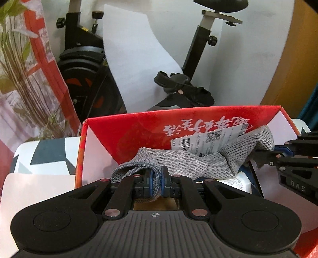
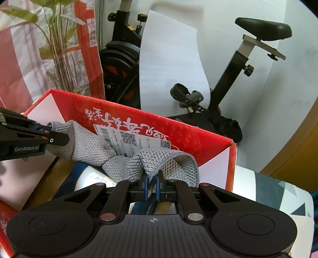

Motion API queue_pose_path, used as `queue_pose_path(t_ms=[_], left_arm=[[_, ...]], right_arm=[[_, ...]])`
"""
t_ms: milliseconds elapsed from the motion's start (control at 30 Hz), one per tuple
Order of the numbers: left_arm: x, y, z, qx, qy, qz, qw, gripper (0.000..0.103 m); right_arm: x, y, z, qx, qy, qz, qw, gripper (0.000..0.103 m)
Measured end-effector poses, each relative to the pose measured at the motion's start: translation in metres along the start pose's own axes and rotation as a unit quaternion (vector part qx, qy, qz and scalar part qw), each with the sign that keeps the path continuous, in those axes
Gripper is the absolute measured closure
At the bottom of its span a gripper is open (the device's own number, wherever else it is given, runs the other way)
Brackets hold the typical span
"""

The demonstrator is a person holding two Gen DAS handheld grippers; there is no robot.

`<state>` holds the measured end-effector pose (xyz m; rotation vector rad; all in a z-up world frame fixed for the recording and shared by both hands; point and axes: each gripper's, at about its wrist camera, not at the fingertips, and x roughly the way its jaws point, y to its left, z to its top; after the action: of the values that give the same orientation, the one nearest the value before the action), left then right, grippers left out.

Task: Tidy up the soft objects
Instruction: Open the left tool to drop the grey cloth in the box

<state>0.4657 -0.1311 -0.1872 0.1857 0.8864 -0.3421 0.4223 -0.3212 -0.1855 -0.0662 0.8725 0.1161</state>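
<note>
Both the left tongs (image 1: 157, 183) and right tongs (image 2: 152, 187) pinch opposite ends of the limp grey cloth (image 1: 188, 160) over the red box (image 1: 127, 127); it sags, so corner holds suit.

An exercise bike (image 2: 228, 95) stands against the white wall (image 2: 248, 12) well beyond the claw, its black saddle (image 2: 263, 27) up to the right and its black flywheel housing (image 1: 79, 65) to the left. A white foam sheet (image 2: 169, 65) leans upright in front of the bike's middle, straight ahead of the claw. Farther left a leafy plant (image 2: 55, 49) rises before a red and white patterned panel (image 2: 87, 45), and at the far right is a strip of brown wood (image 1: 294, 59)
</note>
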Motion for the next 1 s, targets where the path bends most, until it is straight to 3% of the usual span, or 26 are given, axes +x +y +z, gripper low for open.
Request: queue_pose_path(t_ms=[200,267,300,333,533,700,1000], left_arm=[[-0.006,-0.001,0.001,0.000,-0.017,0.014,0.9998,0.089],[-0.011,-0.002,0.002,0.006,-0.030,0.017,0.9994,0.071],[-0.013,-0.003,0.003,0.008,-0.034,0.015,0.9993,0.056],[-0.017,-0.003,0.003,0.011,-0.038,0.010,0.9992,0.052],[-0.056,-0.005,0.006,0.023,-0.089,0.017,0.9957,0.050],[-0.094,-0.004,-0.008,0.017,-0.121,0.027,0.9921,0.050],[-0.161,0.006,-0.079,0.019,-0.150,0.033,0.9880,0.050]], right_arm=[[-0.006,-0.005,0.000,0.005,-0.017,-0.011,1.000,0.092],[-0.011,-0.007,0.000,0.011,-0.027,-0.015,0.999,0.087],[-0.015,-0.008,0.000,0.015,-0.032,-0.017,0.999,0.085],[-0.019,-0.010,0.000,0.021,-0.037,-0.021,0.999,0.082],[-0.060,-0.006,-0.002,0.019,-0.072,-0.016,0.997,0.072],[-0.096,0.002,-0.015,0.026,-0.099,-0.009,0.995,0.071],[-0.154,0.022,-0.078,0.060,-0.131,0.013,0.989,0.071]])
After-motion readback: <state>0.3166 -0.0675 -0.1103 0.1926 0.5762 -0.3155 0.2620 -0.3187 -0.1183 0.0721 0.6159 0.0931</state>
